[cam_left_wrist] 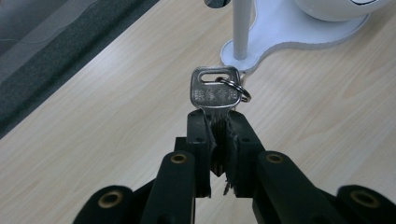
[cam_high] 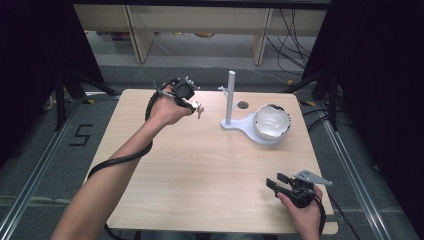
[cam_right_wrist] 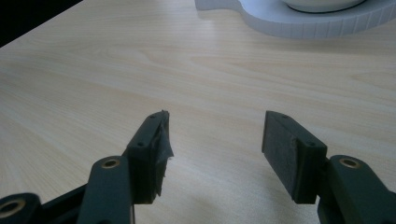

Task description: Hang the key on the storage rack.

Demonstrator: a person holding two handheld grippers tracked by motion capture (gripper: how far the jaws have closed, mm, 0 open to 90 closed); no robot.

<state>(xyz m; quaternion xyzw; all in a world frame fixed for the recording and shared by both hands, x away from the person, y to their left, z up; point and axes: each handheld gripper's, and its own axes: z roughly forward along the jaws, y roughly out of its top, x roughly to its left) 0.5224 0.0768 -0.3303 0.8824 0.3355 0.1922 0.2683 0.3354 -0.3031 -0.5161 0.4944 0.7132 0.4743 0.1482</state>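
Left gripper point(cam_left_wrist: 218, 140) clamped a silver key point(cam_left_wrist: 214, 89) with split ring point(cam_left_wrist: 236, 88), held above the bench point(cam_high: 200, 165) just beside the white stand's post point(cam_high: 231, 97). White bowl point(cam_high: 272, 121) sat on the stand base point(cam_high: 245, 129). Right gripper point(cam_right_wrist: 215, 140) gaped empty, well apart.

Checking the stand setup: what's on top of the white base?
On the white base stand an upright white post and a white bowl. The bowl covers the part of the base beneath it, and its inside looks empty.

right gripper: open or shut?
Open. In the right gripper view the right gripper has its jaws spread wide, bare table between them and nothing held. It sits near the table's front edge.
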